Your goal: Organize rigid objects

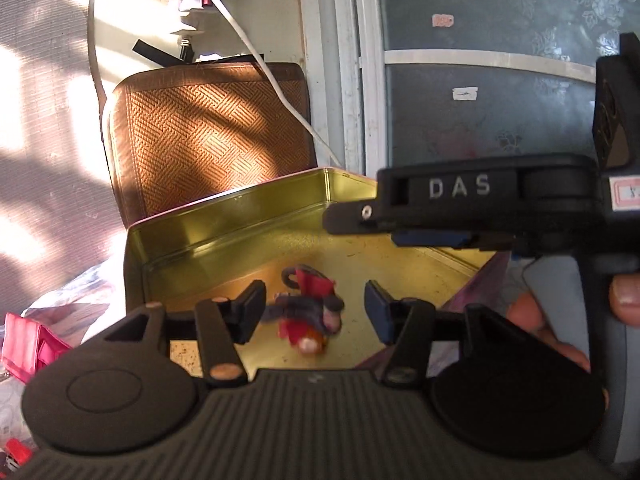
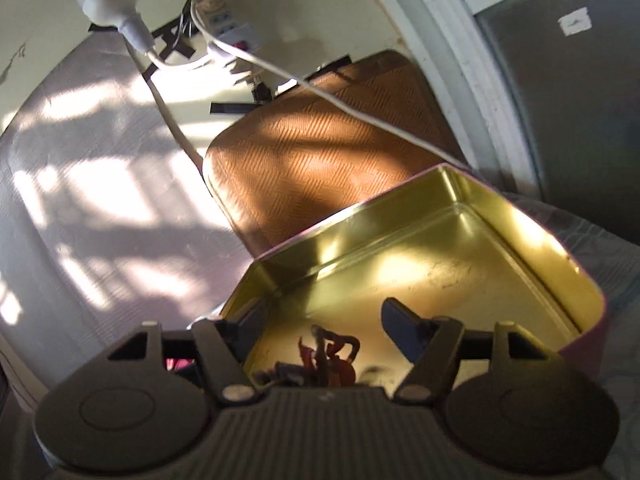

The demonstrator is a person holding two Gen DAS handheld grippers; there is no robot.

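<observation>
Right now your left tool (image 1: 314, 312), spread and empty, brackets the figurine (image 1: 310, 312) in the tin (image 1: 240, 220); its long axis runs roughly along the fingers; your right tool (image 2: 316, 330) is spread too.

Both wrist cameras look down and forward, close above the open tin (image 1: 224, 236) (image 2: 460, 240). Both views share the tin and the woven cushion (image 1: 208, 132) (image 2: 320, 152) behind it.
</observation>
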